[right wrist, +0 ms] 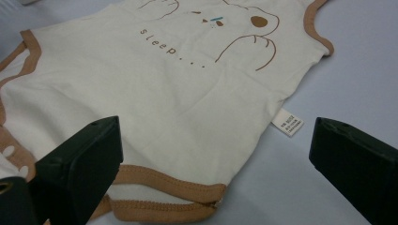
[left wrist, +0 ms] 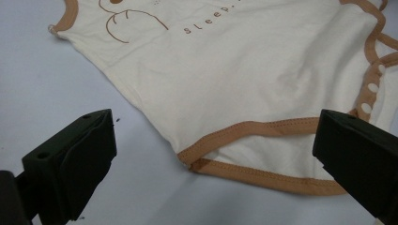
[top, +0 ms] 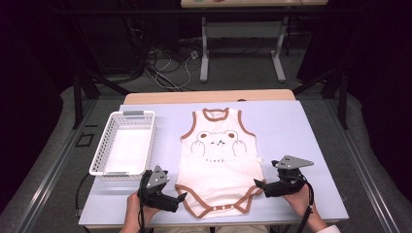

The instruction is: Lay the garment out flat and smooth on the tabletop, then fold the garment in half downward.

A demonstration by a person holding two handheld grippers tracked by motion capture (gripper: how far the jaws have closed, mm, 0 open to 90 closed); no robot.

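Observation:
A cream baby bodysuit (top: 217, 158) with brown trim and a bear print lies flat on the pale table (top: 291, 126), neck away from me. My left gripper (top: 180, 198) sits at its lower left leg corner (left wrist: 192, 161), jaws wide apart, the hem lying free between them. My right gripper (top: 260, 184) is at the lower right leg corner (right wrist: 211, 197), jaws also spread wide, with the hem and a white side label (right wrist: 287, 123) lying loose between them. Neither gripper presses on the cloth.
A white plastic basket (top: 124, 143) stands to the left of the bodysuit, close to the left hand. A wooden strip (top: 209, 96) runs along the table's far edge. Bare table surface lies to the right of the bodysuit.

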